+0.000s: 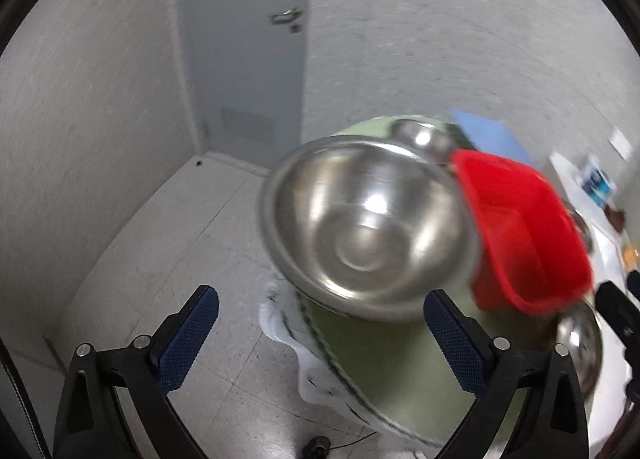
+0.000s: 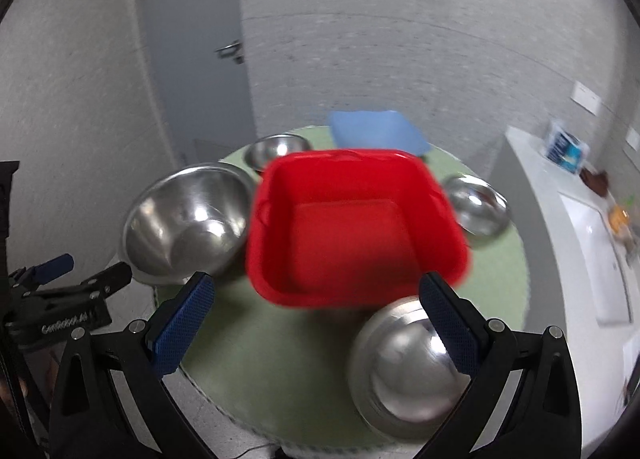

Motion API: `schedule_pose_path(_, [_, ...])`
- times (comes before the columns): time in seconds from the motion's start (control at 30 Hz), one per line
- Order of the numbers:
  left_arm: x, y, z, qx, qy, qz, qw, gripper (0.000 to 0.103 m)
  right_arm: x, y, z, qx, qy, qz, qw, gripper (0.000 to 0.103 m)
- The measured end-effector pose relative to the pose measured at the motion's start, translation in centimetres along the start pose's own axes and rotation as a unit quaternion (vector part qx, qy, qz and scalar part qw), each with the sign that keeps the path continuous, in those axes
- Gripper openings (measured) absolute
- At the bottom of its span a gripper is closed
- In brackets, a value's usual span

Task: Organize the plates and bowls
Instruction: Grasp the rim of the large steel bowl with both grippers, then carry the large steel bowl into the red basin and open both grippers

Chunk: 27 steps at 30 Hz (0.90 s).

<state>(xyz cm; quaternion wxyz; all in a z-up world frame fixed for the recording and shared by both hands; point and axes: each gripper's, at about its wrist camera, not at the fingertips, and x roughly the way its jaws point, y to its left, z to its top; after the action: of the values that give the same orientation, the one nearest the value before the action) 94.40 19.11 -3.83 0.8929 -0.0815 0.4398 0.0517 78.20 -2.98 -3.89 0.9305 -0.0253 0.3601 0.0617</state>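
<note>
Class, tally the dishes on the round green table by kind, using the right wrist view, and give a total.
Steel bowls: 4 – large left, small back, right, near one upside down
Red square tub: 1
Blue tub: 1
Total: 6

Big bowl [image 1: 368, 231] in my left view: polished steel, mirror-glossy, faint ring marks at bottom. Red tub [image 2: 352, 227]: smooth plastic, slight sheen. Upside-down bowl [image 2: 404, 367] by my right fingers: brushed steel, bright glare. Table cover [image 2: 280, 359]: pale green, matt, cloth-like. Blue tray [image 2: 376, 131] behind: matt plastic. Finger pads [image 2: 184, 323]: blue, knurled rubbery texture; frames matt black plastic. Wall [image 2: 420, 39]: rough grey plaster. Floor [image 1: 160, 259]: smooth tile.
</note>
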Motion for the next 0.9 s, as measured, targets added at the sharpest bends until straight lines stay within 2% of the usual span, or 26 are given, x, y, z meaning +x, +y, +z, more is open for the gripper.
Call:
schedule_pose_path(0.07, [2.4,1.2,1.0,-0.027,0.019,-0.018,0.9993,0.087,1.4,1.0,0.9,-0.012,0.005,0.005,1.0,0.103])
schedule_pose_path(0.13, [4.8,1.8,1.6,-0.039,0.036,-0.023,0.9983,0.075,2.7,1.9,1.7,-0.025,0.008,0.01,1.0,0.103])
schedule_pose_path(0.17, [5.8,2.0,1.8,-0.039,0.046,-0.026,0.9978,0.065,3.4,2.2,2.1,-0.031,0.01,0.01,0.999,0.103])
schedule_pose_path(0.23, [7.9,2.6,2.5,-0.04,0.066,-0.037,0.9963,0.053,4.7,2.9,2.9,-0.044,0.013,0.013,0.999,0.103])
schedule_pose_path(0.3, [9.3,2.3,2.2,-0.04,0.08,-0.045,0.995,0.035,6.0,3.6,3.8,-0.054,0.017,0.015,0.998,0.103])
schedule_pose_path(0.53, [11.0,4.2,2.0,-0.041,0.065,-0.09,0.9929,0.032,9.6,5.5,5.9,-0.081,0.026,0.029,0.996,0.103])
schedule_pose_path(0.63, [11.4,5.0,1.0,-0.043,0.067,-0.079,0.9937,0.028,10.9,6.2,6.5,-0.089,0.031,0.035,0.995,0.103])
schedule_pose_path(0.73, [11.9,6.8,-0.1,-0.061,0.085,-0.075,0.9917,0.023,12.2,6.7,7.0,-0.099,0.036,0.037,0.994,0.103])
schedule_pose_path(0.8, [12.1,7.3,-0.3,-0.068,0.08,-0.088,0.9906,0.021,13.0,7.3,7.2,-0.105,0.04,0.042,0.993,0.103])
schedule_pose_path(0.9, [11.7,6.2,0.0,-0.043,0.065,-0.083,0.9935,0.019,14.0,8.3,7.3,-0.12,0.046,0.057,0.99,0.102])
